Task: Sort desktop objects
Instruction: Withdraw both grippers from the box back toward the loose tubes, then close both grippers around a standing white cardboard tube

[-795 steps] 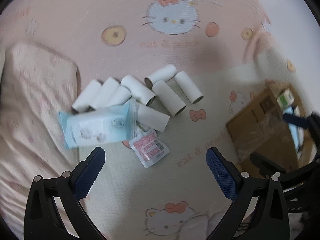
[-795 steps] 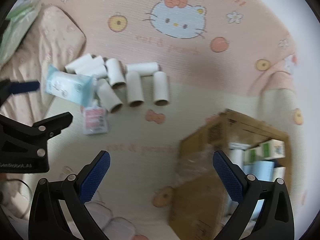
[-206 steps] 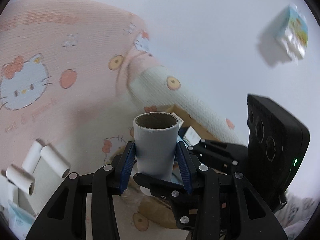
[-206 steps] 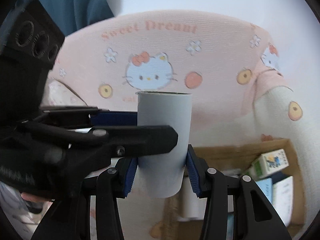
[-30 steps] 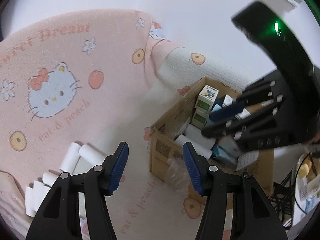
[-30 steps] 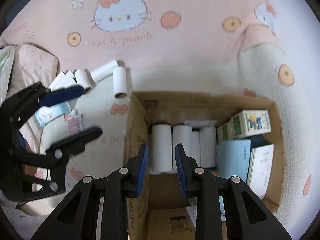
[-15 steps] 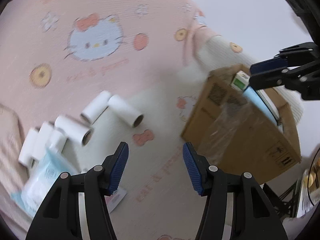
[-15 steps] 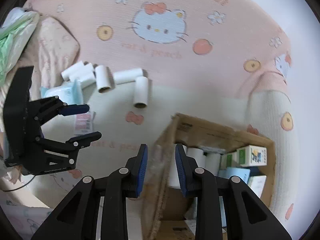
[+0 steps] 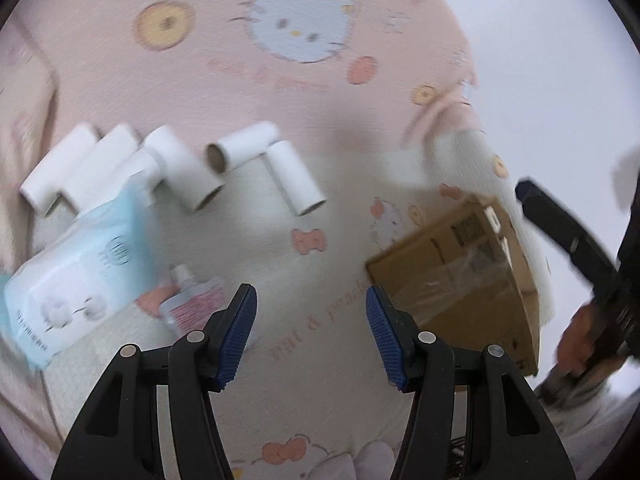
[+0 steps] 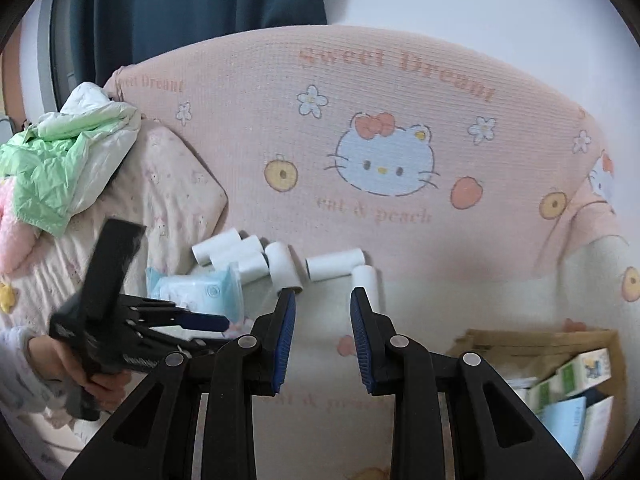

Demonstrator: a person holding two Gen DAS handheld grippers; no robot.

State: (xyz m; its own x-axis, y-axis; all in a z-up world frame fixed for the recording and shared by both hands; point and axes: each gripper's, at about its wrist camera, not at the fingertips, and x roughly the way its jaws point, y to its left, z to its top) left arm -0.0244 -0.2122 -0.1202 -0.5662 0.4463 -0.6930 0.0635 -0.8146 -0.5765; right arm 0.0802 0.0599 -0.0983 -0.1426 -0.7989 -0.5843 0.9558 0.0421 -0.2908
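The left gripper (image 9: 311,330) has its blue-padded jaws standing wide apart with nothing between them. Outward from those pads, at about eleven o'clock in the left wrist view, lies the nearest white cardboard tube (image 9: 294,178), well apart from the fingertips, its long axis running from eleven to five with the open end toward the gripper. A second white tube (image 9: 242,147) lies just beyond it, touching or nearly so, and a cluster of further tubes (image 9: 100,164) sits at ten o'clock, partly under a pale blue wet-wipe pack (image 9: 76,276). A small pink sachet (image 9: 192,306) lies beside the left pad. The brown cardboard box (image 9: 460,276) sits at three o'clock.

The right gripper (image 10: 323,340) has its jaws drawn nearly together, empty; in its view the same tube (image 10: 365,280) lies at twelve o'clock just beyond the tips.

Judging by this, the open left gripper is readier for the next pick and should close across the tube's short width.
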